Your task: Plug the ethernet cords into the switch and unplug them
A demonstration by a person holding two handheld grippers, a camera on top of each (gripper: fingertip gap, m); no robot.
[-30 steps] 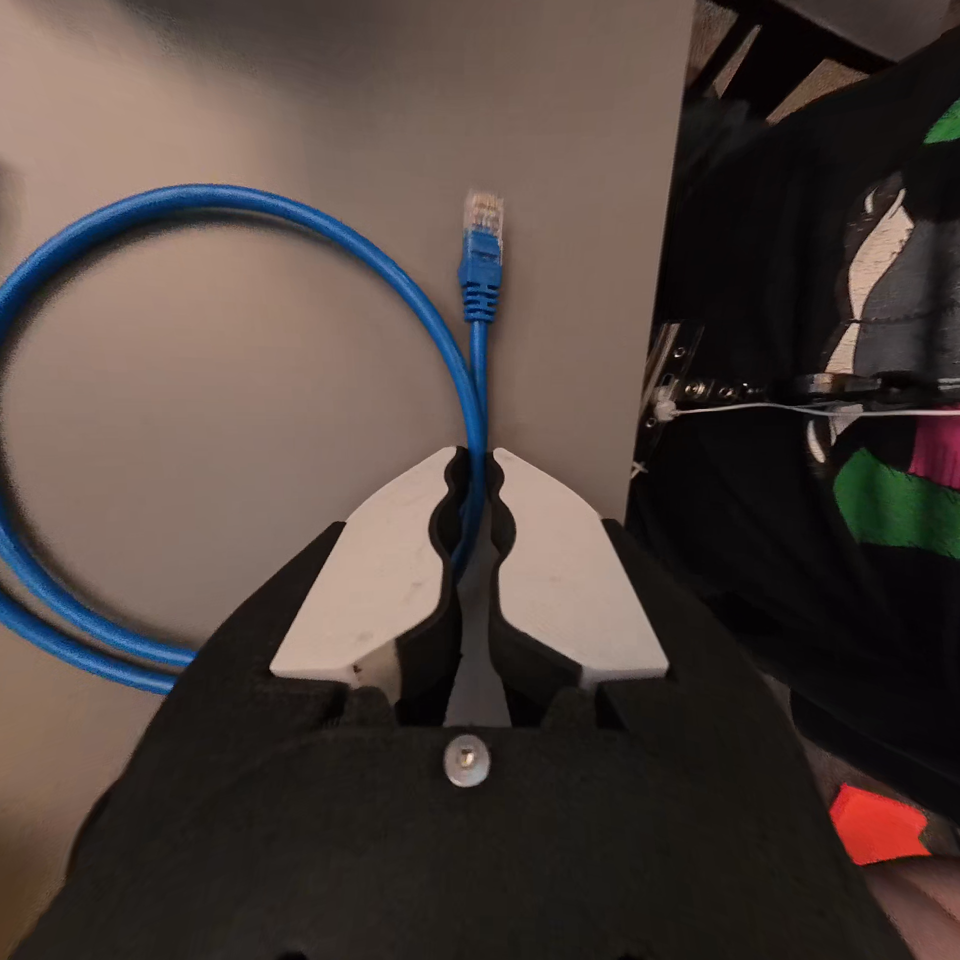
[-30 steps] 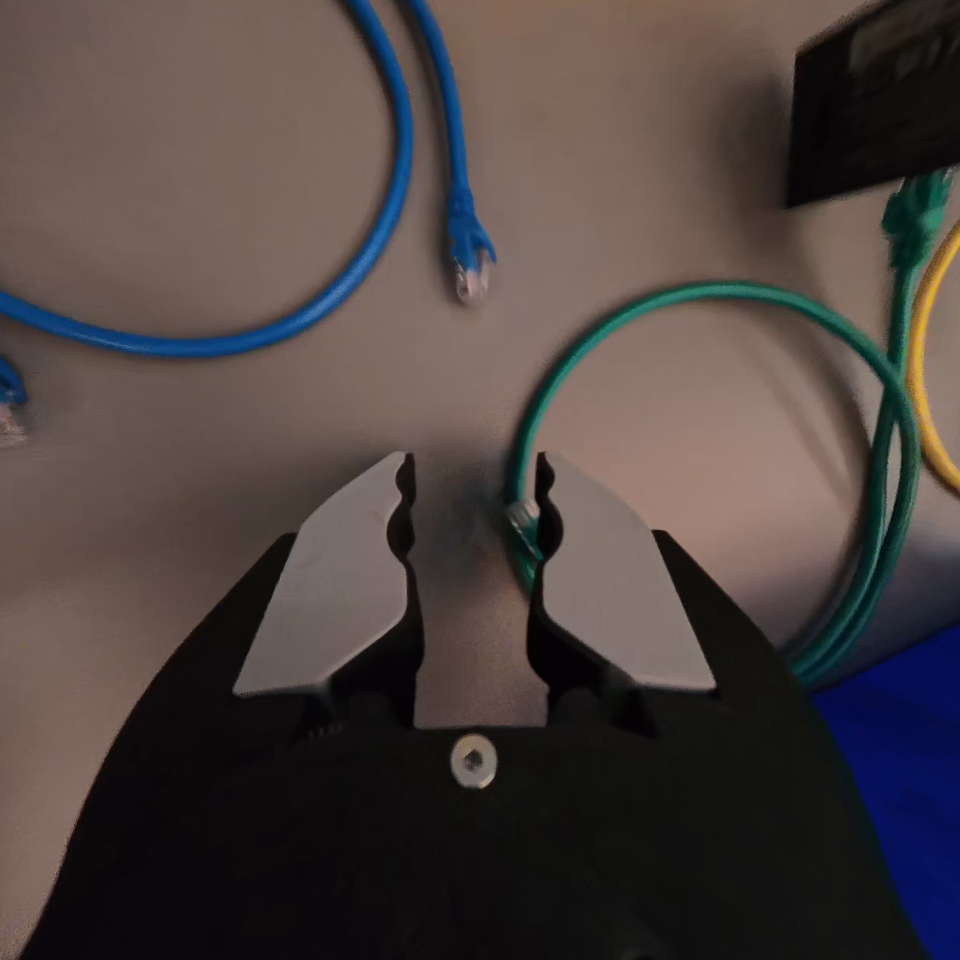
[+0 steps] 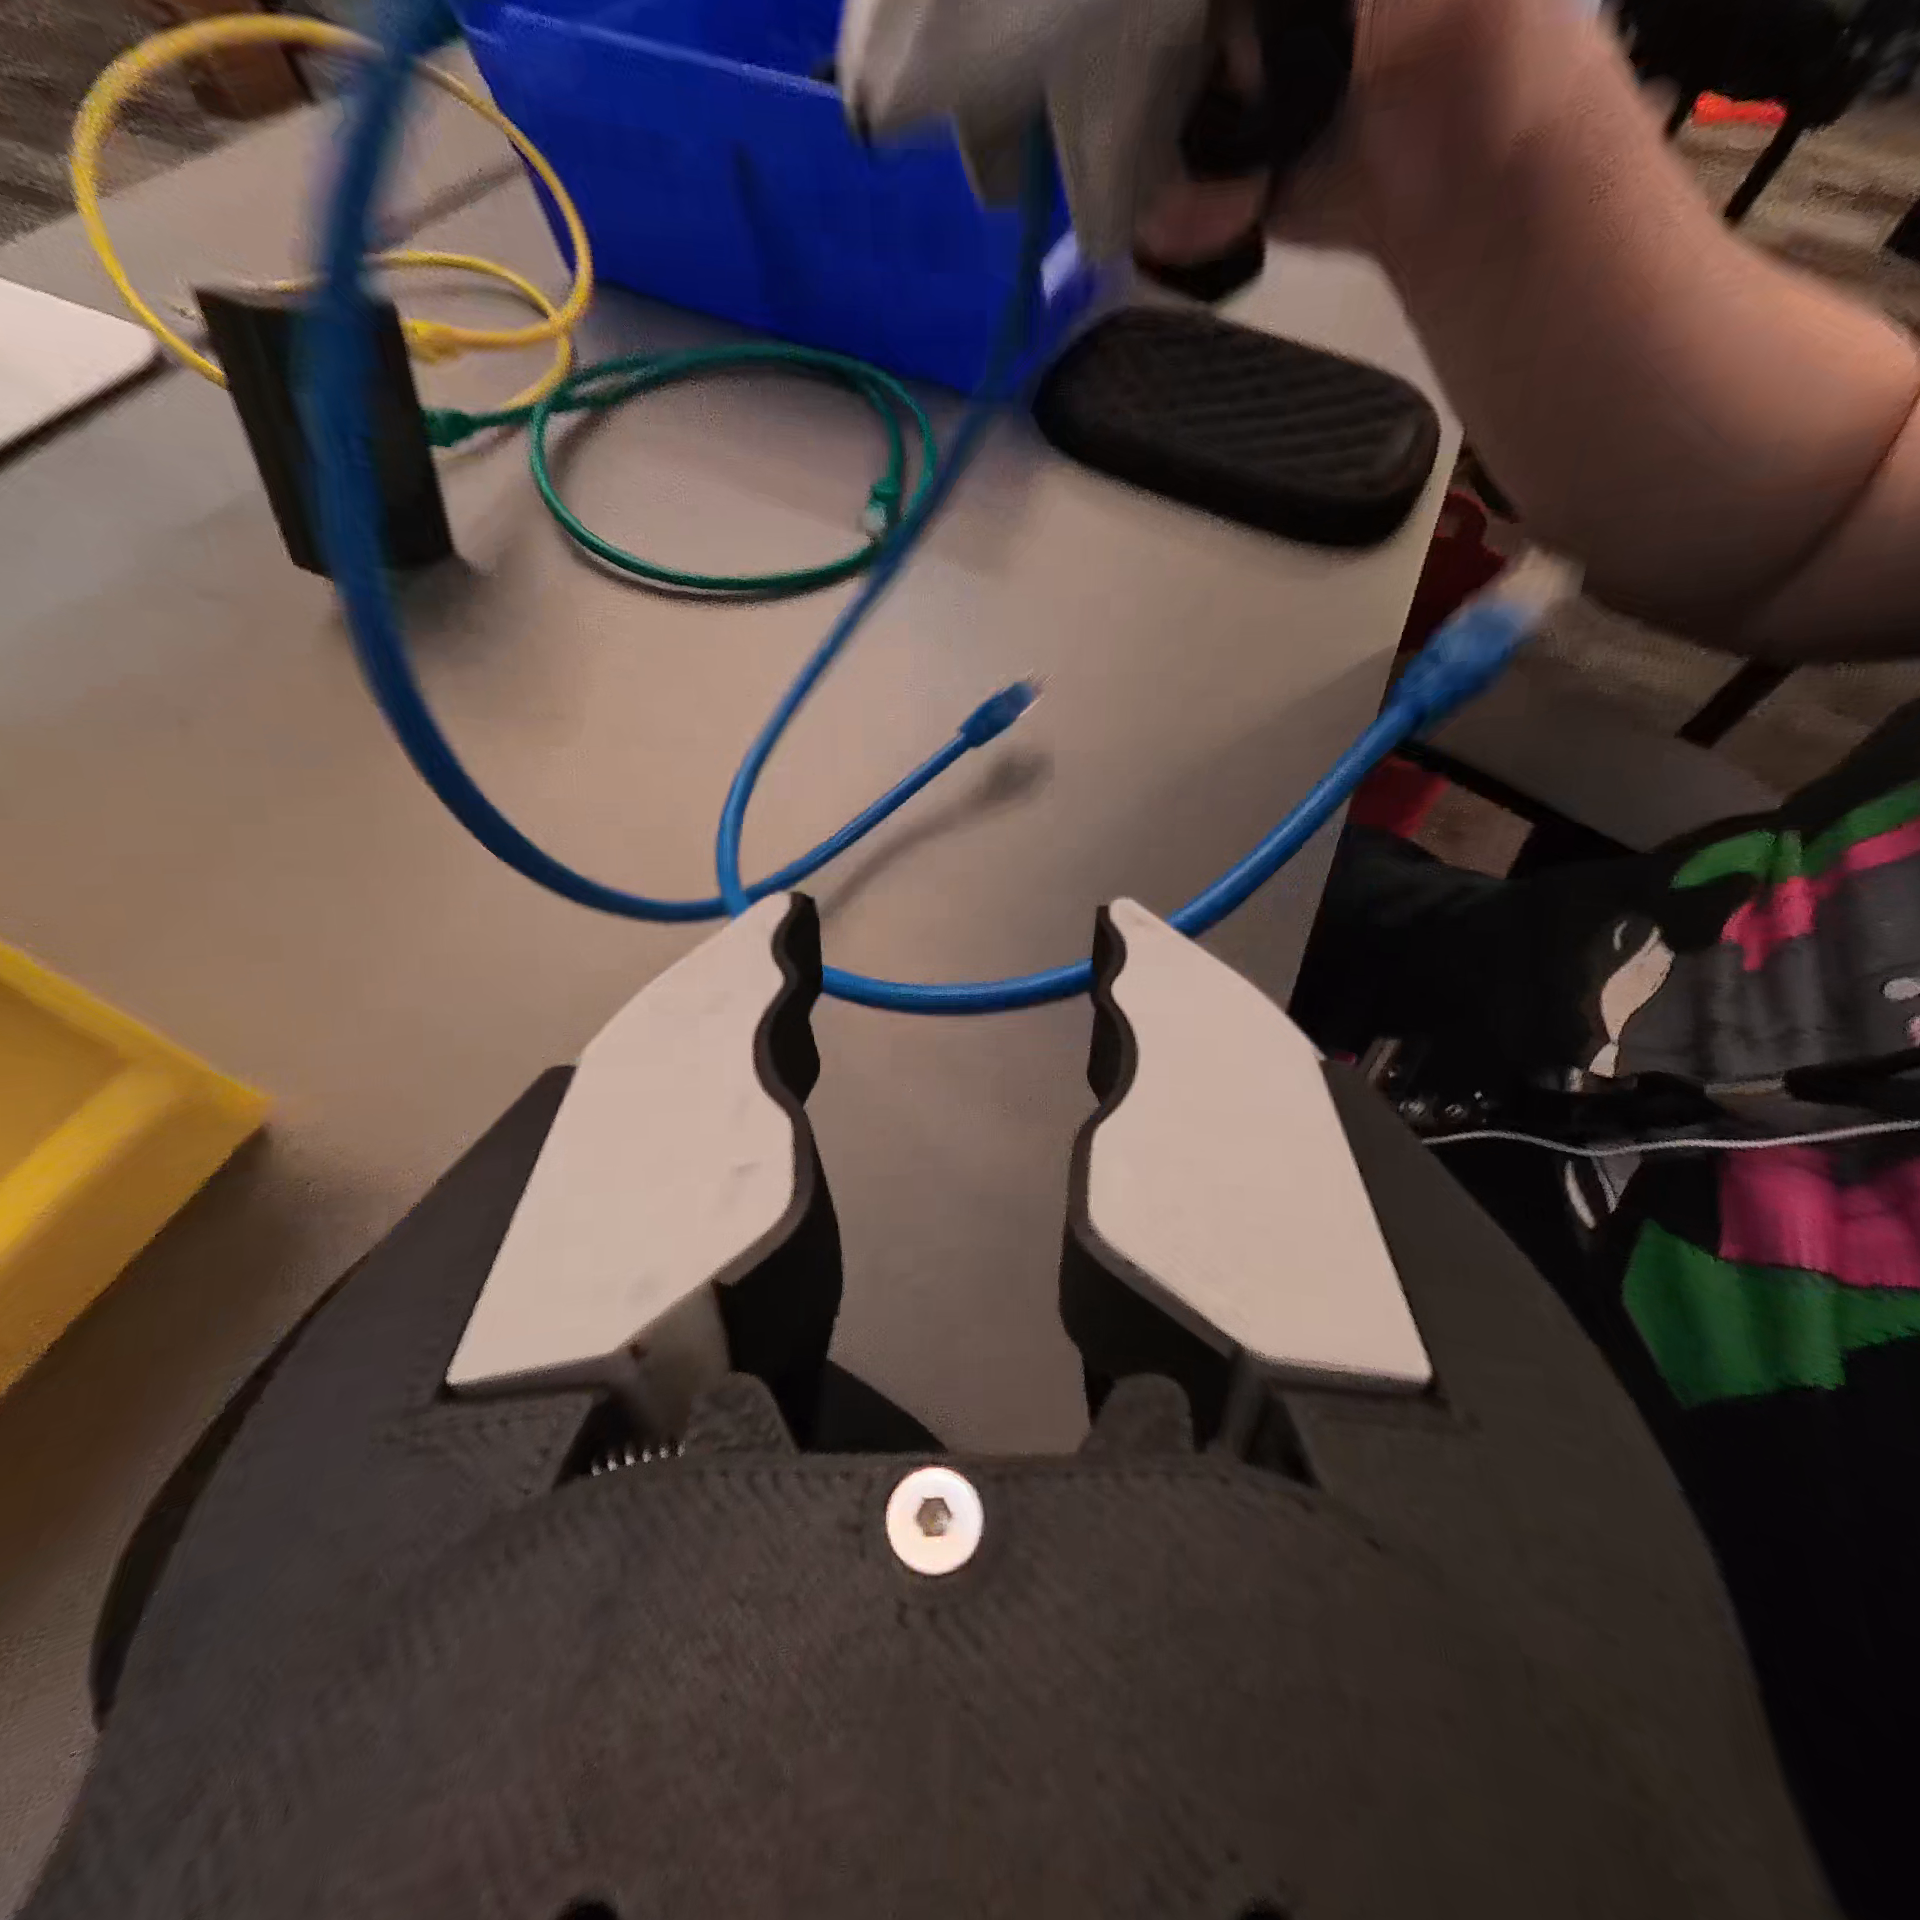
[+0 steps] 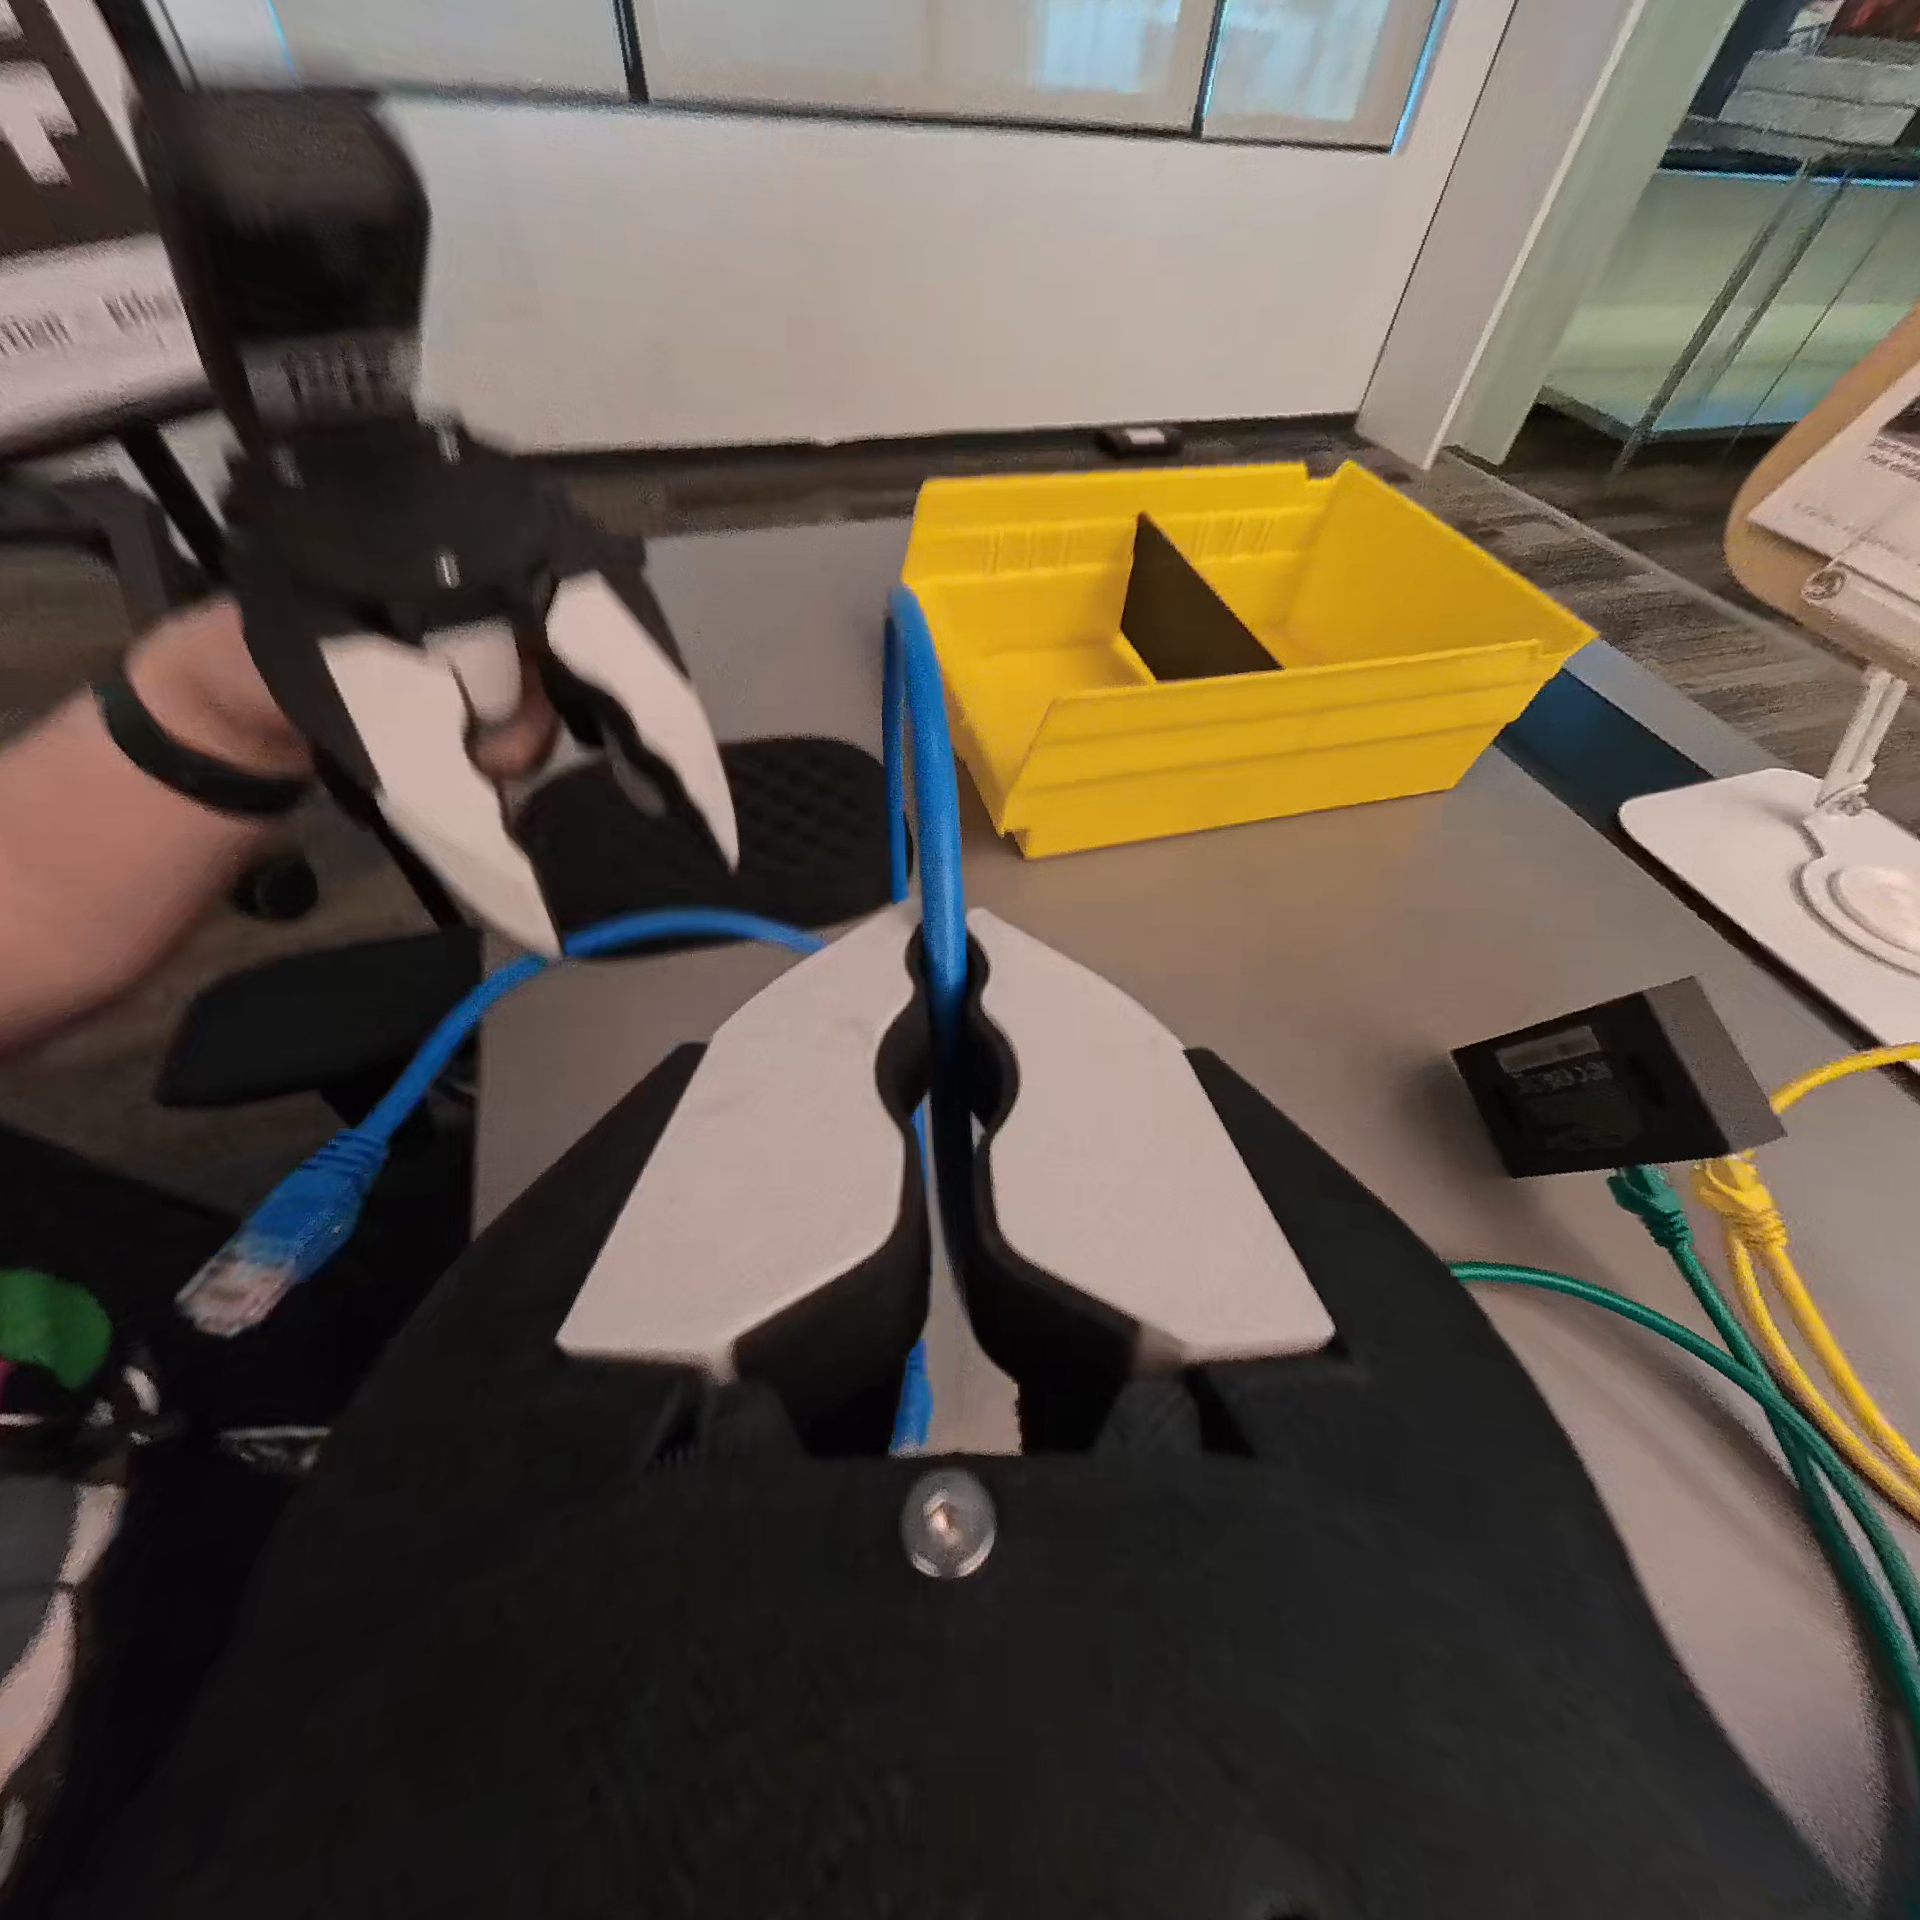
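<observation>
My right gripper point(image 4: 945, 935) is shut on the blue ethernet cord point(image 4: 920, 748) and holds it up above the grey table point(image 4: 1299, 966). In the left wrist view this gripper point(image 3: 987, 125) is a blur at the top, and both cord ends hang from it. My left gripper point(image 3: 954, 925) is open, and the blue cord point(image 3: 956, 1001) runs across just beyond its fingertips. One blue plug point(image 3: 1475, 644) hangs off the table's near edge. The black switch point(image 4: 1600, 1101) has a green cord point(image 4: 1647, 1205) and a yellow cord point(image 4: 1735, 1195) at its ports. The green cord's free end point(image 3: 878, 514) lies on the table.
A yellow bin point(image 4: 1236, 769) with a black divider stands at the far side of the table. A blue bin point(image 3: 748, 187) and a black ribbed pad point(image 3: 1236, 416) lie beside the cords. A white lamp base point(image 4: 1829, 883) is at the right. A person's forearm point(image 3: 1621, 343) crosses above the table edge. Across from one pair of fingers to the other is roughly 12 cm. My right gripper's tips are some 25 cm from the black switch point(image 4: 1600, 1101).
My left gripper has opened and let go of the blue cord. My right gripper has left the green cord's end, shut on the blue cord and lifted it off the table.
</observation>
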